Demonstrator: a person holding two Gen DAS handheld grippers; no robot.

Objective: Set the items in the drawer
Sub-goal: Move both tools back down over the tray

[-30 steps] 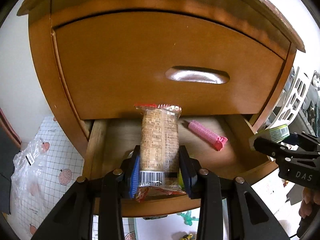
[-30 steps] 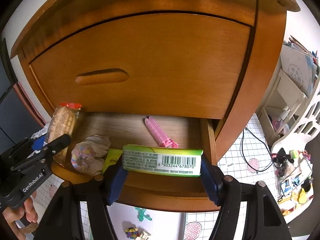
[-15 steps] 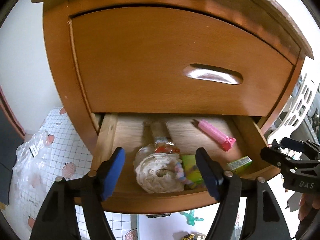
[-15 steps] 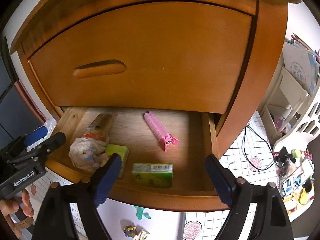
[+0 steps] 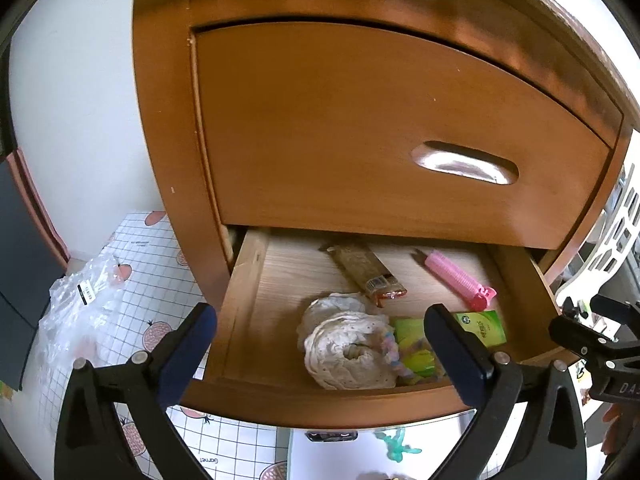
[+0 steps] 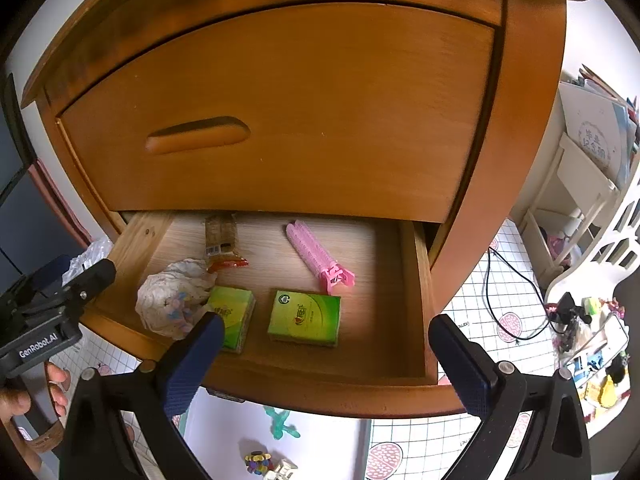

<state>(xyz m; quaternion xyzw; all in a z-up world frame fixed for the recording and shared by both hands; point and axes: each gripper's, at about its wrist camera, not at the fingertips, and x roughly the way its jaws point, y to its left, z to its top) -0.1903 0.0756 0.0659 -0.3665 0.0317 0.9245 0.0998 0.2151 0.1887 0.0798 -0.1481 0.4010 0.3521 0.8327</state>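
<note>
The lower wooden drawer (image 5: 248,280) (image 6: 414,280) stands pulled out. Inside lie a brown snack packet (image 5: 364,270) (image 6: 220,238), a pink hair clip (image 5: 456,280) (image 6: 318,256), a white crocheted scrunchie (image 5: 346,346) (image 6: 170,298) and two green tissue packs (image 6: 306,318) (image 6: 232,314); in the left wrist view one pack (image 5: 482,326) lies at the right. My left gripper (image 5: 320,354) is open and empty in front of the drawer's front edge. My right gripper (image 6: 324,360) is open and empty too, just before the front board.
A shut upper drawer (image 5: 400,132) with a recessed handle (image 5: 466,162) hangs over the open one. A crumpled plastic bag (image 5: 80,308) lies on the checked floor mat at left. Small toys (image 6: 264,462) lie below the drawer. A white shelf (image 6: 580,184) stands at right.
Both grippers opened and let go: the snack packet and the green tissue pack now lie in the drawer. Both grippers have drawn back from the drawer.
</note>
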